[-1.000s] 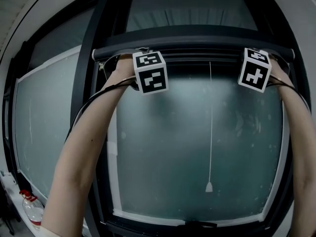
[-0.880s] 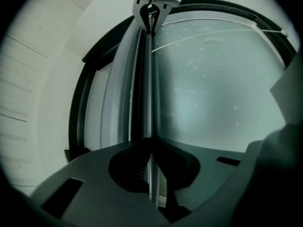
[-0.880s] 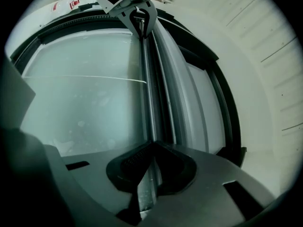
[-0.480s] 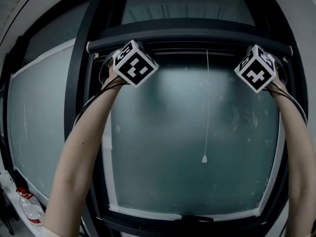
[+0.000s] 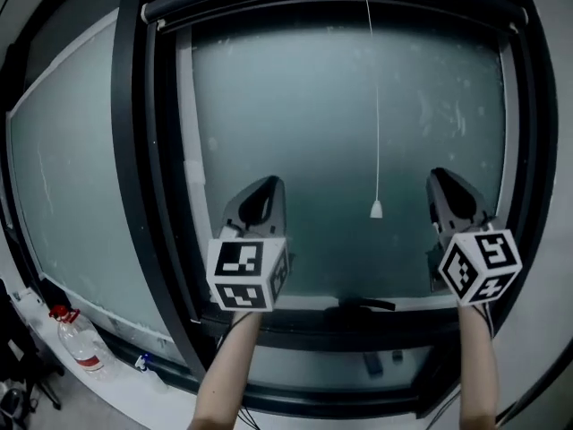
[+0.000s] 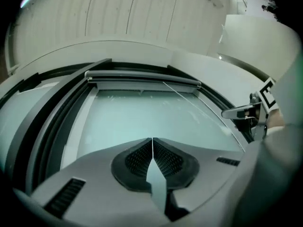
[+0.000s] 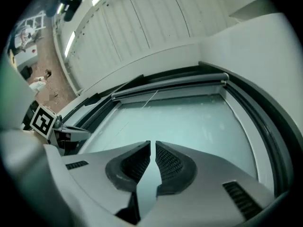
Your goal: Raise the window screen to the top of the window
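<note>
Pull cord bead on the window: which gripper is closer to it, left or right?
Right. The right gripper is just to the right of the white bead, not touching it; the left gripper is farther off on the bead's left.

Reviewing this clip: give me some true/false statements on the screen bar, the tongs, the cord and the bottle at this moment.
1. The screen's bar sits at the top of the window. True.
2. The left tongs grip the bar. False: their jaws have just closed with nothing between them, and they are well below the bar, in front of the glass.
3. A cord hangs down the glass, and in the head view its end shows between the left tongs and the right tongs. True.
4. A bottle stands to the window's right. False: the bottle is at the lower left.
</note>
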`<state>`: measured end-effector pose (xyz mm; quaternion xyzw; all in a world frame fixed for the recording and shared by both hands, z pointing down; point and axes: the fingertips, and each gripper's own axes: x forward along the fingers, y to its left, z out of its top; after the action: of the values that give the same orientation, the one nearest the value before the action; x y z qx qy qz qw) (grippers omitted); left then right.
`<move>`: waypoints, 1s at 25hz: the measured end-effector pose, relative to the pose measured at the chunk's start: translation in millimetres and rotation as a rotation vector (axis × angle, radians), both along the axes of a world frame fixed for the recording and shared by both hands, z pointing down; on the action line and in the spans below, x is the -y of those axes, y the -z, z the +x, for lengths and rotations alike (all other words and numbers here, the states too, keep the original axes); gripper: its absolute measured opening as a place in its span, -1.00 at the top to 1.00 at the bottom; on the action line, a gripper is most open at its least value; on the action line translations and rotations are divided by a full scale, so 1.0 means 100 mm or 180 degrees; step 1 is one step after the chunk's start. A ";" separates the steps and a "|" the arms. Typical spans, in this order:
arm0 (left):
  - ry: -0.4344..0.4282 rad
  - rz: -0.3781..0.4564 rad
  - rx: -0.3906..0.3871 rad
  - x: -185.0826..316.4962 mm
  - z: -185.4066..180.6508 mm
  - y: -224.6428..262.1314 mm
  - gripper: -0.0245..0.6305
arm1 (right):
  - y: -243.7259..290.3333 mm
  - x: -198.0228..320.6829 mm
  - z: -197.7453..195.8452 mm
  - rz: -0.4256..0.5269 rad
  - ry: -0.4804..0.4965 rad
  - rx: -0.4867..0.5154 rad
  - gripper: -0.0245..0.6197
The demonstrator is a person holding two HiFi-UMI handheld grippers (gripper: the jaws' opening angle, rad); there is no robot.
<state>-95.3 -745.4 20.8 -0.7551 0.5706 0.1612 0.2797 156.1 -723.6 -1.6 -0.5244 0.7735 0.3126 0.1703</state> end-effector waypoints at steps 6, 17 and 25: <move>-0.0138 -0.0707 0.0126 -0.32 0.35 -2.09 0.91 | -2.15 -0.16 -0.22 -0.0908 0.0128 0.0118 0.86; -0.0306 -0.1287 0.0217 -0.68 0.53 -3.48 0.91 | -3.76 -0.61 -0.82 -0.1841 0.0420 0.0018 0.90; -0.0445 -0.1493 -0.0070 -1.12 0.41 -3.76 0.91 | -4.06 -1.06 -0.81 -0.1979 0.0302 0.0220 0.90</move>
<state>-54.5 -633.0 397.2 -0.8352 0.5418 0.0514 0.0787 75.4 -617.9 404.5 -0.5249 0.8494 0.0349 0.0425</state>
